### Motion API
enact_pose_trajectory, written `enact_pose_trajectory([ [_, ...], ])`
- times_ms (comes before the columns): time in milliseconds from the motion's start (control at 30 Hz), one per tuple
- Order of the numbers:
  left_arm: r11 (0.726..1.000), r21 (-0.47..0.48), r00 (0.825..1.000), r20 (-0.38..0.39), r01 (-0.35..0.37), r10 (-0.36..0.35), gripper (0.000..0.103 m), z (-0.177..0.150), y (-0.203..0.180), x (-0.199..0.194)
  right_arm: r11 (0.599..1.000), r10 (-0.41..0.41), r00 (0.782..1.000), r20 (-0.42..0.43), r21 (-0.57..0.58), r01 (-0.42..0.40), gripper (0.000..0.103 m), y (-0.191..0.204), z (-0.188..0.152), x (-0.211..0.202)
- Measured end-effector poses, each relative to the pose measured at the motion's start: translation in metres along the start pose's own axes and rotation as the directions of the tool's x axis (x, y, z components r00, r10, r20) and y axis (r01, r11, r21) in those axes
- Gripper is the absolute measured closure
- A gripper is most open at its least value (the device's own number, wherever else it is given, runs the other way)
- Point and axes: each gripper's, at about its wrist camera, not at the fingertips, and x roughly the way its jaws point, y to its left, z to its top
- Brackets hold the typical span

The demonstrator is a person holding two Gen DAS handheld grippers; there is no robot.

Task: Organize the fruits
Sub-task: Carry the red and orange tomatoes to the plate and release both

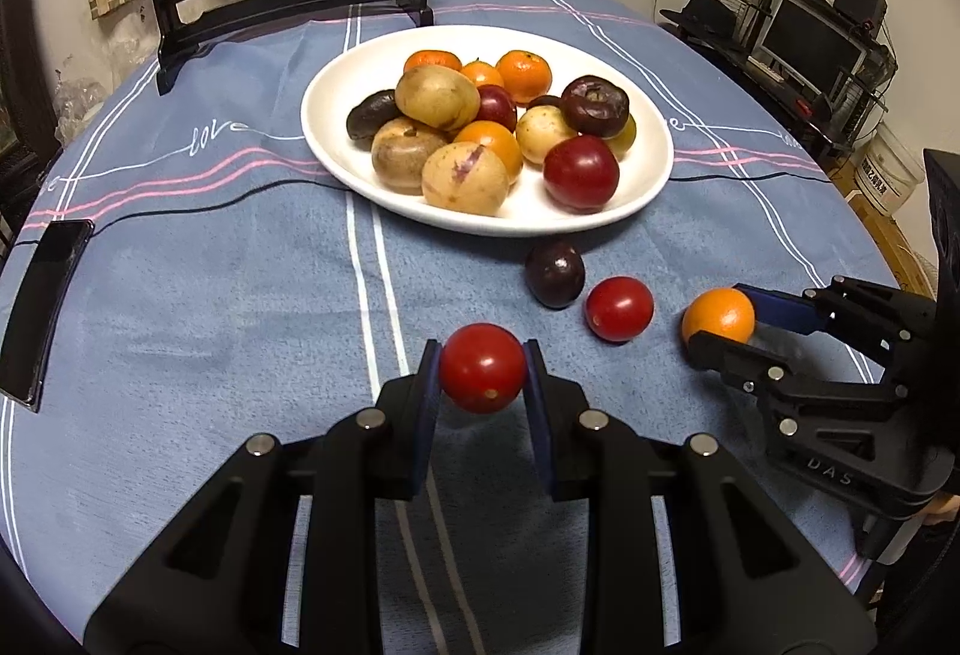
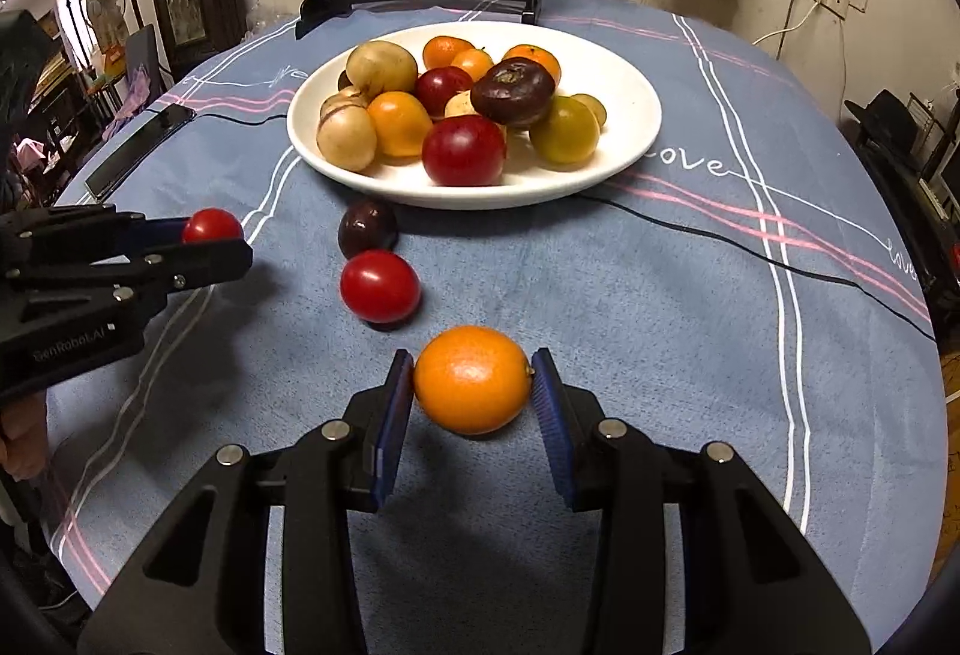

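My left gripper (image 1: 483, 376) is shut on a red tomato (image 1: 483, 376) and holds it just above the tablecloth; it also shows in the right wrist view (image 2: 211, 226). My right gripper (image 2: 473, 380) is shut on an orange (image 2: 473, 380), which shows at the right in the left wrist view (image 1: 719, 316). A white plate (image 1: 648, 175) piled with several mixed fruits stands beyond both. A dark purple fruit (image 1: 555, 274) and a second red tomato (image 1: 619, 308) lie on the cloth between the plate and the grippers.
A blue striped tablecloth (image 1: 210, 295) covers the round table. A black phone (image 1: 42, 307) lies at the left edge, with a black cable (image 2: 750, 253) running across the cloth. A dark wooden mirror stand (image 1: 288, 0) stands behind the plate.
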Motion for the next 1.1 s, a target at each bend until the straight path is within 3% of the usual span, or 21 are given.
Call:
enact_pose_trajectory([
  [200, 1.000, 0.004, 1.000, 0.002, -0.005, 0.005, 0.076, 0.000, -0.002, -0.002, 1.000, -0.013, 1.000, -0.009, -0.009, 0.013, 0.063, 0.005, -0.003, 0.006],
  [533, 1.000, 0.022, 1.000, 0.022, -0.009, 0.008, 0.076, 0.012, -0.003, -0.009, 0.999, 0.045, 0.995, 0.088, 0.025, -0.047, 0.063, -0.003, 0.014, -0.023],
  [833, 0.999, 0.052, 0.998, 0.059, 0.001, -0.004, 0.076, 0.063, -0.009, -0.006, 0.997, 0.058, 0.985, 0.164, 0.033, -0.064, 0.063, -0.008, 0.067, -0.025],
  [1100, 1.000, 0.030, 0.997, 0.075, -0.004, 0.001, 0.076, 0.116, 0.004, 0.015, 0.998, 0.050, 0.985, 0.163, 0.018, -0.054, 0.063, -0.012, 0.117, 0.004],
])
